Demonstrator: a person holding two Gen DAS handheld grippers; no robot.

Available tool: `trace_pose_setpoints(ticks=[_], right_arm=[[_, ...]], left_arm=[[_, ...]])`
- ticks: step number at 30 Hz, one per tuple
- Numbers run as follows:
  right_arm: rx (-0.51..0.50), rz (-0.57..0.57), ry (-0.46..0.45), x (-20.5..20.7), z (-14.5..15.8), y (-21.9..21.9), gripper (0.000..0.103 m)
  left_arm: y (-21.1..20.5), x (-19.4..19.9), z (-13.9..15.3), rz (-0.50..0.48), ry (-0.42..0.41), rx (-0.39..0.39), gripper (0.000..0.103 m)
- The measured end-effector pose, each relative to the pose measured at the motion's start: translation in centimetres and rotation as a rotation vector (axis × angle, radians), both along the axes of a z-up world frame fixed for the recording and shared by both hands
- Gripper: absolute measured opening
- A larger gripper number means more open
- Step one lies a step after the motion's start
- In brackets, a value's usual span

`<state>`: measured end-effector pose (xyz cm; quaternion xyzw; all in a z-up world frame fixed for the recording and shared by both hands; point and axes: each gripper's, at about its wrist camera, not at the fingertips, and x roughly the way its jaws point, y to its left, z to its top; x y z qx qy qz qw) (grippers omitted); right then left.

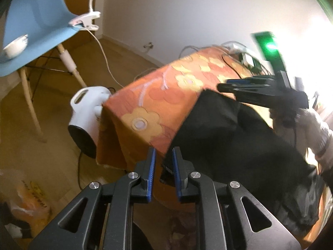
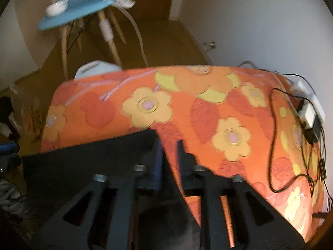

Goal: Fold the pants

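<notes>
Black pants (image 1: 229,129) lie on a table covered with an orange flowered cloth (image 1: 158,95). In the left wrist view my left gripper (image 1: 164,162) has its blue-padded jaws a little apart at the table's near corner, with a corner of the pants just at the right pad; nothing is clamped. My right gripper (image 1: 245,87) shows at the far edge of the pants. In the right wrist view the right gripper (image 2: 169,152) has its jaws slightly apart around the far corner of the pants (image 2: 93,158), which drape over the left finger.
A blue chair (image 2: 83,2) with a white cup (image 2: 56,8) and a clip lamp stands beyond the table. A white heater (image 1: 87,112) sits on the floor by the corner. Cables and a power strip (image 2: 308,108) lie at the table's right end. A plastic bag (image 1: 29,195) is on the floor.
</notes>
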<state>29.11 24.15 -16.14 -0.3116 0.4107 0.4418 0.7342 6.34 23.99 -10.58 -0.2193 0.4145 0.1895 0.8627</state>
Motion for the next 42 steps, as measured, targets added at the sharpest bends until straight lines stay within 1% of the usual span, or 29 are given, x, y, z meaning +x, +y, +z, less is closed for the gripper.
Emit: trace_pose_setpoints(ticks=[1, 2, 4, 6, 7, 9, 11, 12, 14, 17, 19, 21, 25, 28, 31, 34, 37, 38, 39, 40, 41, 42], right_arm=[[0.034, -0.016, -0.006, 0.2, 1.1, -0.6, 0.044], [0.065, -0.032, -0.011, 0.3, 2.2, -1.3, 0.044], [0.135, -0.062, 0.01, 0.7, 4.8, -2.9, 0.044], [0.197, -0.087, 0.024, 0.9, 7.3, -4.7, 0.045], [0.226, -0.102, 0.011, 0.8, 8.9, -6.1, 0.046], [0.257, -0.119, 0.014, 0.7, 11.1, -7.9, 0.046], [0.295, -0.131, 0.046, -0.1, 13.2, -10.7, 0.046], [0.306, -0.136, 0.06, -1.1, 14.1, -12.6, 0.046], [0.302, -0.142, 0.071, -3.2, 14.7, -15.7, 0.046], [0.252, -0.133, 0.096, -8.0, 13.6, -20.7, 0.046], [0.179, -0.136, 0.119, -11.3, 11.4, -23.5, 0.046], [0.103, -0.141, 0.134, -13.9, 9.2, -25.5, 0.046], [0.019, -0.133, 0.144, -18.0, 5.9, -28.5, 0.046], [-0.043, -0.129, 0.12, -19.5, 4.4, -29.7, 0.046], [-0.11, -0.131, 0.067, -20.0, 3.6, -30.1, 0.046], [-0.134, -0.122, 0.061, -20.0, 3.1, -30.0, 0.046], [-0.171, -0.112, 0.053, -20.0, 2.2, -29.5, 0.046], [-0.163, -0.112, 0.055, -19.8, 2.2, -29.5, 0.046], [-0.16, -0.113, 0.062, -19.7, 2.2, -29.5, 0.041], [-0.155, -0.109, 0.072, -19.6, 2.1, -29.5, 0.026], [-0.156, -0.108, 0.078, -19.6, 2.0, -29.4, 0.014], [-0.173, -0.107, 0.07, -19.6, 1.9, -29.4, 0.009]], left_arm=[[0.3, -0.1, 0.4, 0.011, -0.013, 0.0, 0.015], [0.4, -0.2, 0.7, 0.013, -0.021, 0.002, 0.015], [0.3, 0.2, 1.3, 0.001, -0.04, 0.005, 0.015], [-0.3, 1.1, 1.8, -0.036, -0.053, 0.02, 0.015], [-0.8, 1.8, 1.9, -0.066, -0.051, 0.025, 0.015], [-1.7, 3.3, 1.8, -0.138, -0.044, 0.015, 0.015], [-2.5, 4.7, 1.6, -0.184, -0.034, 0.006, 0.015], [-2.7, 5.5, 1.4, -0.208, -0.026, -0.006, 0.015], [-3.2, 6.4, 1.2, -0.228, -0.016, -0.004, 0.015], [-3.6, 7.6, 0.6, -0.26, 0.007, -0.033, 0.015], [-3.7, 8.0, 0.0, -0.254, 0.022, -0.055, 0.015], [-3.8, 8.6, -0.9, -0.258, 0.049, -0.094, 0.015], [-4.2, 8.9, -1.7, -0.252, 0.08, -0.1, 0.015], [-4.1, 9.1, -2.1, -0.245, 0.088, -0.125, 0.015], [-4.0, 9.4, -2.7, -0.245, 0.111, -0.149, 0.015], [-4.1, 9.8, -2.9, -0.254, 0.118, -0.147, 0.015], [-3.9, 9.8, -3.0, -0.253, 0.116, -0.164, 0.015], [-3.8, 9.9, -3.0, -0.253, 0.116, -0.17, 0.015], [-3.8, 9.9, -3.0, -0.254, 0.116, -0.172, 0.015], [-3.8, 9.9, -3.1, -0.255, 0.115, -0.172, 0.015], [-3.8, 9.9, -3.1, -0.257, 0.115, -0.171, 0.015], [-3.8, 9.9, -3.1, -0.257, 0.114, -0.17, 0.015]])
